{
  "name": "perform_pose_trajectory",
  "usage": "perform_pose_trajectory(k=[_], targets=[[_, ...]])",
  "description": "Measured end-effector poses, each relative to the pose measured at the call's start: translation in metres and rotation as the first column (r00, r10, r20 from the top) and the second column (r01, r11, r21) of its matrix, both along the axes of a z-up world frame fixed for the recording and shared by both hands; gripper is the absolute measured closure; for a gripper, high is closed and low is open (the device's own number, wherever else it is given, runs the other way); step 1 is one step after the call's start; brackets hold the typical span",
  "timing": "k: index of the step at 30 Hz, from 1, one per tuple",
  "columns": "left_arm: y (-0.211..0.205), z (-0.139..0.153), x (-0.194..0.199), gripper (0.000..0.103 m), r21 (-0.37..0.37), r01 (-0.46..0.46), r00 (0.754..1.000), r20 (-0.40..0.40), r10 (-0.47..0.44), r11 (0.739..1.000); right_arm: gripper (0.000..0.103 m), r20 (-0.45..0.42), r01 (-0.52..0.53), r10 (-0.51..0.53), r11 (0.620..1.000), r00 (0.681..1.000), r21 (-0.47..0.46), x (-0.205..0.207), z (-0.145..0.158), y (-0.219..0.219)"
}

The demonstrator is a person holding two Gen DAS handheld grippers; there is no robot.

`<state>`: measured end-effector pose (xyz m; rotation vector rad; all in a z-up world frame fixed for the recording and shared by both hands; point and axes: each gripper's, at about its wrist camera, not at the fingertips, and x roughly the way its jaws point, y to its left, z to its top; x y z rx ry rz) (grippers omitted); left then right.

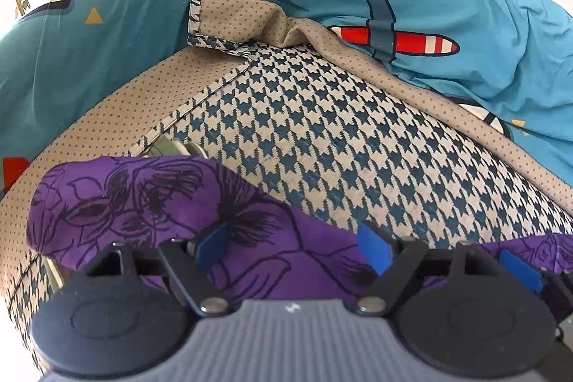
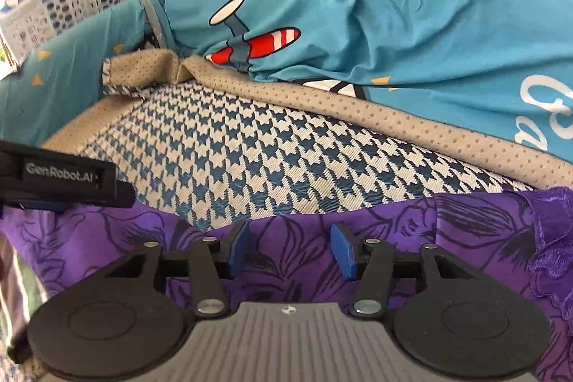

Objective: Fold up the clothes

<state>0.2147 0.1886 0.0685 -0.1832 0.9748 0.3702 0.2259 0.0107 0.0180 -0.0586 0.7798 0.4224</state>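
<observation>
Purple floral garment (image 2: 107,238) lies along the near edge of the houndstooth mat (image 2: 250,149), directly under both grippers; only legible text is "GenRobot.AI" on the left gripper body at the left of the right wrist view. Left gripper (image 1: 292,247) and right gripper (image 2: 292,251) both level over the fabric, jaws spread, nothing pinched. Open mat ahead, bounded at the far side by its dotted tan folded edge (image 1: 250,20), teal airplane-print bedding (image 1: 394,24) and a white perforated basket (image 2: 71,6).
</observation>
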Motion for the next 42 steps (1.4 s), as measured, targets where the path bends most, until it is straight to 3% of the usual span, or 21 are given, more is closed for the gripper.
perform_pose_trajectory(k=[4, 8, 12, 18, 23, 26, 29, 37, 42], targets=[[0.007, 0.004, -0.001, 0.024, -0.046, -0.029, 0.999, 0.013, 0.029, 0.999, 0.059, 0.039, -0.045, 0.049, 0.995, 0.998, -0.092, -0.003, -0.003, 0.017], [0.012, 0.007, -0.002, 0.024, -0.059, -0.043, 0.999, 0.022, 0.045, 0.997, 0.09, 0.044, -0.065, 0.07, 0.993, 0.997, -0.103, -0.004, -0.003, 0.023], [0.016, 0.013, -0.003, 0.024, -0.044, -0.06, 0.997, 0.043, 0.062, 0.997, 0.099, 0.07, -0.038, 0.044, 0.996, 0.997, -0.081, -0.004, 0.002, 0.018], [0.015, 0.016, -0.002, 0.018, -0.016, -0.059, 0.997, 0.045, 0.06, 0.998, 0.1, 0.158, 0.179, -0.184, 0.983, 0.97, 0.047, 0.009, 0.025, -0.009], [0.013, 0.006, 0.003, 0.018, 0.036, -0.052, 0.999, -0.012, 0.053, 0.998, 0.099, 0.131, 0.204, -0.204, 0.979, 0.97, 0.01, 0.018, 0.011, -0.005], [0.017, 0.002, 0.003, 0.018, 0.059, -0.073, 0.997, -0.034, 0.075, 0.996, 0.097, 0.09, 0.225, -0.232, 0.971, 0.969, 0.079, 0.018, 0.016, -0.017], [0.016, 0.006, 0.0, 0.018, 0.052, -0.076, 0.997, -0.012, 0.077, 0.996, 0.094, 0.114, 0.229, -0.241, 0.968, 0.964, 0.106, 0.006, 0.029, -0.033], [-0.028, 0.018, -0.01, 0.017, -0.004, 0.056, 0.998, 0.037, -0.056, 0.998, 0.092, 0.141, 0.171, -0.172, 0.985, 0.975, 0.016, -0.049, 0.032, -0.076], [-0.065, 0.017, -0.015, 0.016, 0.035, 0.148, 0.988, 0.034, -0.149, 0.988, 0.089, 0.129, 0.191, -0.19, 0.982, 0.973, -0.002, -0.072, 0.027, -0.115]])
